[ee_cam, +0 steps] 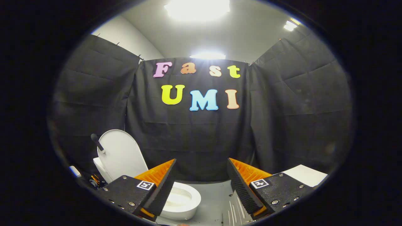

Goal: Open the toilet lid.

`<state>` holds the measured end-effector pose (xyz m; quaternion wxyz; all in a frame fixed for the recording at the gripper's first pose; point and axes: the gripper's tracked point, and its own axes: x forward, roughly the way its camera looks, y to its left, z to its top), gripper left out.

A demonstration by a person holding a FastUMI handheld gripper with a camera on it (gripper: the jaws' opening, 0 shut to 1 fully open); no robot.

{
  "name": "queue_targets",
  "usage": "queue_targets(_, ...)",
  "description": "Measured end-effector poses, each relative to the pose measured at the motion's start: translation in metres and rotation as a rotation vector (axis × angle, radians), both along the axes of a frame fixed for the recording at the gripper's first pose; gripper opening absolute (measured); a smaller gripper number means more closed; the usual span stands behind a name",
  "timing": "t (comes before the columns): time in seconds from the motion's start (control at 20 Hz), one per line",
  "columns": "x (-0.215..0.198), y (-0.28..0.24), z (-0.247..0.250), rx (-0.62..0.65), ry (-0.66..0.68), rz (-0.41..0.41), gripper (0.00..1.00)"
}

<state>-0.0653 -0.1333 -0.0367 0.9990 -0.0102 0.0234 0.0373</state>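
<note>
Standing upright in the lower left of the frame, the toilet lid [121,155] already leans back above the bowl [182,201], which sits just ahead of the left finger. A dark knobbed handle [96,142] juts from the lid's upper left edge. The gripper [201,185] hovers with its fingers spread wide, pinching nothing, well apart from the lid. Judging by its look, the lid is rigid, light, glossy plastic turning on a rear hinge, so likely slippery. The handle seems the surest hold; the smooth rim would slide.
</note>
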Motion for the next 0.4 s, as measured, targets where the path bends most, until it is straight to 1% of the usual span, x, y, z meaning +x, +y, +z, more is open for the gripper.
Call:
queue_targets(0.1, -0.002, -0.001, -0.010, -0.009, 0.022, 0.004, 0.96)
queue_targets(0.25, -0.006, 0.010, -0.019, 0.006, 0.050, 0.038, 0.96)
queue_targets(0.4, -0.010, 0.017, -0.025, -0.005, 0.068, 0.061, 0.96)
